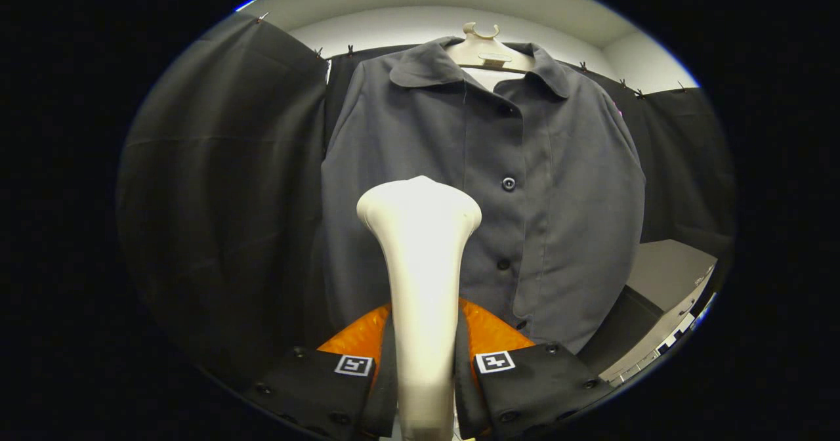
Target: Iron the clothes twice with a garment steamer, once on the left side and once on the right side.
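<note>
Gripper (pixel 423 369) clamped on steamer handle (pixel 420 277), axis twd 12 o'clock; grey shirt (pixel 538 185) just beyond, placket at 1 o'clock.

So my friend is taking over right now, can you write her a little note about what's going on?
Tongs: shut on the steamer, holding its handle, head pointing up.
Shirt: grey, buttoned, on a hanger against the booth wall, just beyond the steamer. The steamer head sits in front of the shirt's lower middle; I cannot tell if it touches.
Done: steamer picked up. I cannot tell if any pass is finished.
Left: check, then steam the left and right sides.
</note>
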Motion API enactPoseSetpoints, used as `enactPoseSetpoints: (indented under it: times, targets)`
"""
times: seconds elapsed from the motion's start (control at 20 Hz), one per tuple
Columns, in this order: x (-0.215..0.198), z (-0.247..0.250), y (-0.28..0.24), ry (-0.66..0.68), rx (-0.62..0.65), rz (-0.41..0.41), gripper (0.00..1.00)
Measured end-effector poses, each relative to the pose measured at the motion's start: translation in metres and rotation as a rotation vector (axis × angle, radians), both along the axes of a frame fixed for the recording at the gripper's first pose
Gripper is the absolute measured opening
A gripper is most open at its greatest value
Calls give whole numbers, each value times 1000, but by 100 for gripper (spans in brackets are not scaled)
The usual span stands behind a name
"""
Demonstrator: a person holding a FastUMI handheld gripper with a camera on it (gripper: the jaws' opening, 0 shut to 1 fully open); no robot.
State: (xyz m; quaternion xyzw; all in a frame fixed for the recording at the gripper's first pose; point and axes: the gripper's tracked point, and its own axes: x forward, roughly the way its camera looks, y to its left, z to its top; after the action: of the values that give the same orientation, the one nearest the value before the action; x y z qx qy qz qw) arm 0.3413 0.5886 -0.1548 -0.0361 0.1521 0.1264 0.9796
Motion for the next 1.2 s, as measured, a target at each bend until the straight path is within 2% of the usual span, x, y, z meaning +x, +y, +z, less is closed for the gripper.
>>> enactPoseSetpoints:
  times: [0.6, 0.95, 1.2]
  targets:
    - [-49, -99, -3, 167, -66, 36, 43]
    - [-92, -160, -2, 286, -86, 54, 44]
    - [-106, -185, -4, 339, -104, 63, 44]
